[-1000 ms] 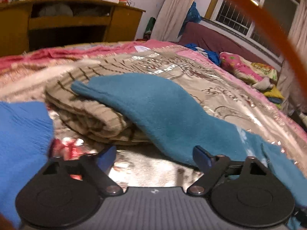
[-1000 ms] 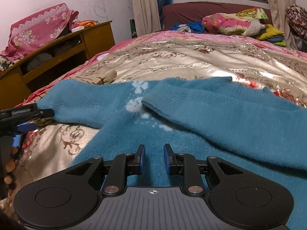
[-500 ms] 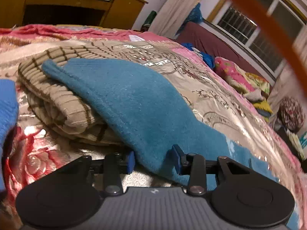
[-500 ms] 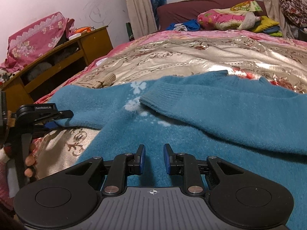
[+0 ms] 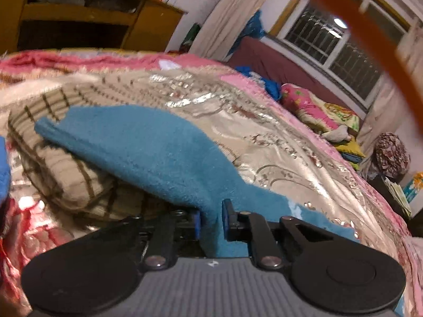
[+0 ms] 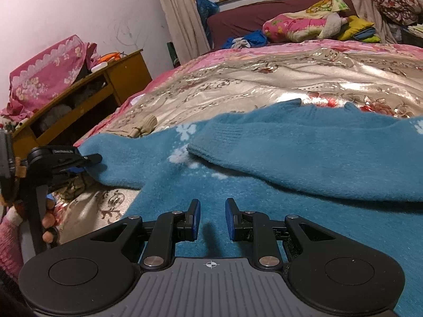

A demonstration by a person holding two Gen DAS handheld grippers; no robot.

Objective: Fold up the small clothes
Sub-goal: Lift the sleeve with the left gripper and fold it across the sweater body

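A fuzzy teal sweater (image 6: 304,163) lies spread out on a big bed with a shiny gold and pink bedspread (image 6: 264,84). The sweater has little white flowers on it. 1 sleeve (image 6: 290,148) is folded across the front of the sweater. The other sleeve (image 5: 137,145) stretches out to the side and lies over a folded tan sweater with brown stripes (image 5: 66,179).

The left gripper (image 5: 210,222) has its 2 blue pads squeezed tight on the edge of that stretched-out sleeve. The teal cloth is bunched up between them. In the right wrist view this gripper (image 6: 88,162) shows at the left side, biting the sleeve's edge, with a person's fingers (image 6: 49,227) wrapped around its handle.

The right gripper (image 6: 211,220) sits low over the body of the teal sweater. Its pads stand only a little apart. A small ridge of teal cloth rises in the gap, but I cannot tell if the pads pinch it.

A wooden shelf (image 6: 87,97) stands by the wall past the bed. A window (image 5: 333,50) is at the far end of the room.
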